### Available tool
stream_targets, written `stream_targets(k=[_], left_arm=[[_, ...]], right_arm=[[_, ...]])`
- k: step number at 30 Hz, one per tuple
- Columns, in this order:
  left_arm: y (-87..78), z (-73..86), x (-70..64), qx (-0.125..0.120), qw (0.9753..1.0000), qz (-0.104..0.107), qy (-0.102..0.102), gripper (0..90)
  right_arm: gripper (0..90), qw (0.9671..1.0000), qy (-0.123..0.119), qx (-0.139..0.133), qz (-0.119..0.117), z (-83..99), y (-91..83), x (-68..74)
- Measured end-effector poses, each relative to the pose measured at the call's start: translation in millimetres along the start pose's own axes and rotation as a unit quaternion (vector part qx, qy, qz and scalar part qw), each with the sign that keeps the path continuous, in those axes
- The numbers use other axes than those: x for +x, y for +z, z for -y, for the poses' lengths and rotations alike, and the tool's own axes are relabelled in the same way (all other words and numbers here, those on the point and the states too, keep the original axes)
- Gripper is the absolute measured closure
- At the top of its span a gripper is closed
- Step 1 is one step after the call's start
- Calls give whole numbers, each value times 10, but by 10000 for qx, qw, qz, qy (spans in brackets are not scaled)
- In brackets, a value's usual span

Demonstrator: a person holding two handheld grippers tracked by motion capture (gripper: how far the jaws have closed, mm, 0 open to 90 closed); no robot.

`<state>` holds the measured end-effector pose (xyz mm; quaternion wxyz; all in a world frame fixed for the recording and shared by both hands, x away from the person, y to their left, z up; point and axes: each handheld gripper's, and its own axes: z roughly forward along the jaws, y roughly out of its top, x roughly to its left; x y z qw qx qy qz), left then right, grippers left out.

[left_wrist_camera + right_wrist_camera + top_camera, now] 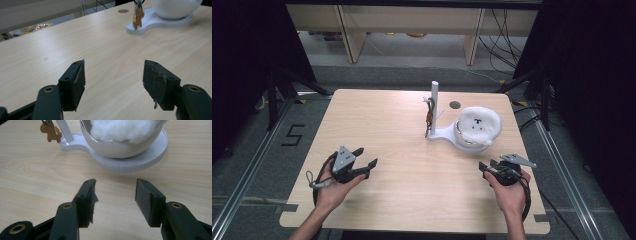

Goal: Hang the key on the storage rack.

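Note:
A white stand (443, 133) sits right of the table's centre, with an upright post (434, 102) and a round base. A white bowl (472, 140) on that base holds a white fluffy plush item (480, 124). A small brown gingerbread-shaped charm (429, 118) hangs at the post, also seen as the charm (137, 17) and the charm (50, 132). My left gripper (364, 158) rests at the front left, open and empty, jaws apart in its own view (113, 78). My right gripper (488, 166) is open at the front right, just short of the bowl (120, 143), nothing between its jaws (116, 195).
The light wooden table (382, 125) has a round cable hole (455, 105) behind the stand. Pale shelving (412, 25) and loose cables stand beyond the far edge. Black frame legs flank the table on both sides.

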<state>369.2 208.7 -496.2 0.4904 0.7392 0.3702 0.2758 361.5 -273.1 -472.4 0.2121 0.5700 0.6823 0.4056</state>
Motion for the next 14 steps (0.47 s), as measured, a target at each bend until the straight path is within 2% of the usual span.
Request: stream_targets(k=[1, 2, 4, 5, 6, 8, 9, 11, 14], left_arm=[[-8, 94, -2, 37, 10000, -1, -74, 347], [-5, 144, -6, 20, 9999, -8, -127, 348], [0, 238, -12, -56, 9999, -34, -119, 349], [0, 254, -16, -82, 9999, -56, -134, 348], [2, 259, -15, -86, 9999, -61, -121, 347], [18, 271, -17, -210, 9997, -98, -66, 347], [14, 272, -20, -220, 9997, -123, -45, 347], [7, 277, -30, -251, 9996, -144, -69, 347], [8, 275, -28, -285, 9994, -155, -108, 346]], right_arm=[[510, 10000, -11, -36, -16, 11, 22, -7], [509, 10000, -8, 43, 41, 19, 22, -6], [507, 10000, -4, 11, -27, 34, 45, -6], [506, 10000, -21, 8, -18, 39, 53, -8], [505, 9997, 208, 86, -8, 46, 42, 32], [502, 9998, 170, 67, -51, 53, 47, 27], [501, 10000, -3, 23, -60, 54, 61, -6], [499, 9999, -20, 107, 7, 57, 52, -8], [496, 9999, 4, 63, -100, 66, 65, -21]])
